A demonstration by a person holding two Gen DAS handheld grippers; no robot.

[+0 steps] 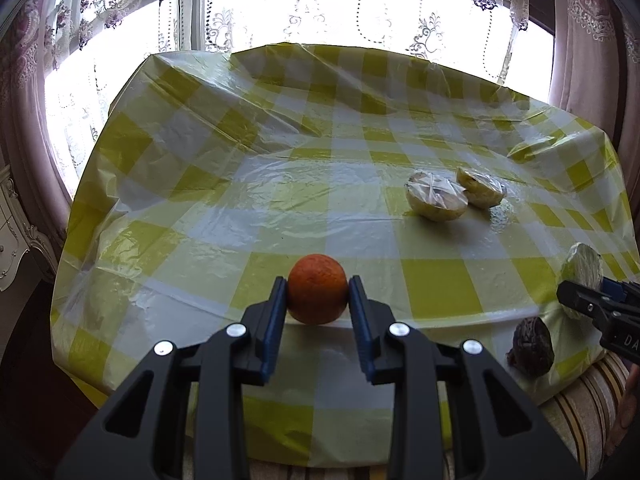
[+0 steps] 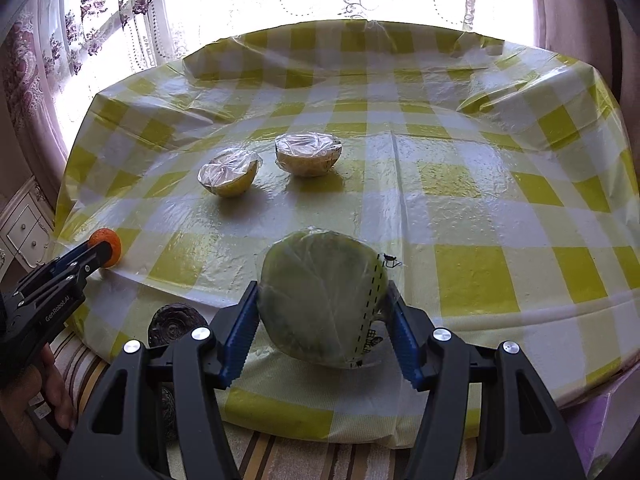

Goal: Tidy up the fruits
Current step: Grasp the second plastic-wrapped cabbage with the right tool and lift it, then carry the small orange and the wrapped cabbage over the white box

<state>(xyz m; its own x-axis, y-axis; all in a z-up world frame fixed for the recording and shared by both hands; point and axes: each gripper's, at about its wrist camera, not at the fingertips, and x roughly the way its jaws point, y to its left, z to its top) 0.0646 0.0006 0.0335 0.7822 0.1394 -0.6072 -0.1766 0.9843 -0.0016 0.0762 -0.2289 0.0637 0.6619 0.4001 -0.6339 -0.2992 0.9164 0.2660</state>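
Note:
My left gripper (image 1: pixel 317 292) is shut on an orange (image 1: pixel 317 294) at the near edge of the table; the orange also shows in the right wrist view (image 2: pixel 107 245). My right gripper (image 2: pixel 322 312) is shut on a green plastic-wrapped melon half (image 2: pixel 320 300), held at the table's near edge; that half appears at the far right of the left wrist view (image 1: pixel 582 268). Two wrapped yellow melon halves (image 2: pixel 230 174) (image 2: pixel 307 154) sit cut side up near the table's middle, also seen in the left wrist view (image 1: pixel 436 196) (image 1: pixel 482 186).
The table wears a wrinkled yellow-and-white checked plastic cloth (image 2: pixel 460 208) with raised folds at the back. A dark carved chair knob (image 1: pixel 532 346) stands by the near edge over a striped seat (image 2: pixel 272 456). Curtained windows (image 1: pixel 320 8) lie behind the table.

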